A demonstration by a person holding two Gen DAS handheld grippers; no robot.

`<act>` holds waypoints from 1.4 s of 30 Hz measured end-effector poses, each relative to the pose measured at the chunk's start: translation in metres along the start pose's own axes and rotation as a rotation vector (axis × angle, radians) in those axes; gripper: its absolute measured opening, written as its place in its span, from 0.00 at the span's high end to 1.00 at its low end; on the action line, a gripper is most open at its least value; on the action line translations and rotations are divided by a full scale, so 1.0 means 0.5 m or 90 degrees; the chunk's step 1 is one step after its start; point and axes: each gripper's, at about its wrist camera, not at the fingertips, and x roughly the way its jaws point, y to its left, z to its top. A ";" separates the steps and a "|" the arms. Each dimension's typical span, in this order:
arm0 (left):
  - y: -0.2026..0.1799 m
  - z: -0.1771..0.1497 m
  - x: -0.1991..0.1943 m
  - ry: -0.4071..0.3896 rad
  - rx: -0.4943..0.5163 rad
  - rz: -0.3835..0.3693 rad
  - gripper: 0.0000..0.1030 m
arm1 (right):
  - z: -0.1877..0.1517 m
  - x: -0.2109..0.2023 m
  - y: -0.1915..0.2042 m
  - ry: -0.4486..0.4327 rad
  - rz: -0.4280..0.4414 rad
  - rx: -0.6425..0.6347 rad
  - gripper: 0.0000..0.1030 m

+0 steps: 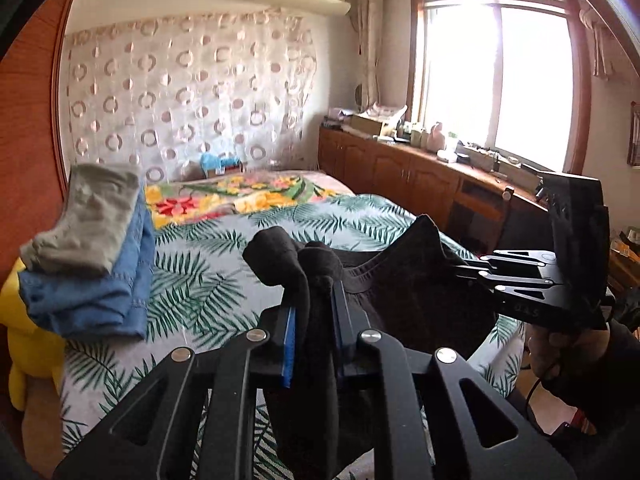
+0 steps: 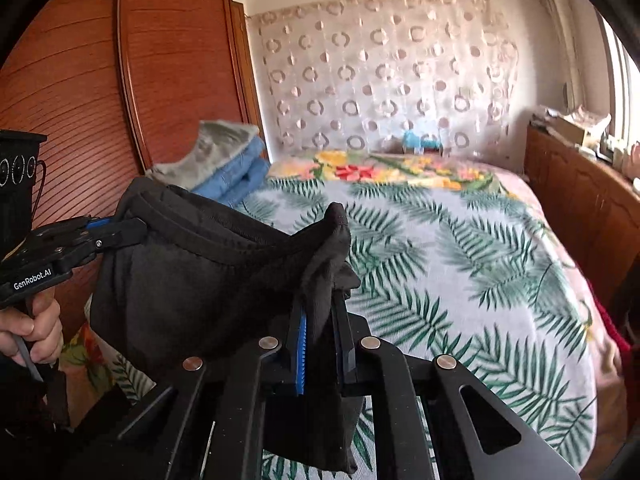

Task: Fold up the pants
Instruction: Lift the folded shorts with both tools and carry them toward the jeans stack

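Black pants hang in the air above the near end of the bed, waistband stretched between both grippers. My left gripper is shut on one bunched end of the waistband. It also shows in the right wrist view at the left, clamped on the cloth. My right gripper is shut on the other end of the pants. It shows in the left wrist view at the right, fingers buried in the fabric. The legs hang below, out of sight.
The bed has a palm-leaf sheet and a floral blanket at the far end. A stack of folded grey and blue clothes lies at its left edge by the wooden wardrobe. A wooden cabinet runs along the right.
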 end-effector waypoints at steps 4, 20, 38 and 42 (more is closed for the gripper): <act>0.002 0.012 -0.015 -0.015 0.007 0.006 0.85 | 0.012 -0.017 -0.001 -0.018 0.000 -0.012 0.90; 0.052 0.033 -0.026 -0.038 0.005 0.040 0.85 | 0.053 0.045 -0.012 -0.037 0.018 -0.057 0.90; 0.179 0.083 0.007 -0.042 -0.025 0.103 0.85 | 0.194 0.216 -0.010 -0.040 0.054 -0.125 0.90; 0.214 0.099 0.016 -0.045 -0.030 0.121 0.85 | 0.232 0.264 -0.009 -0.042 0.059 -0.144 0.91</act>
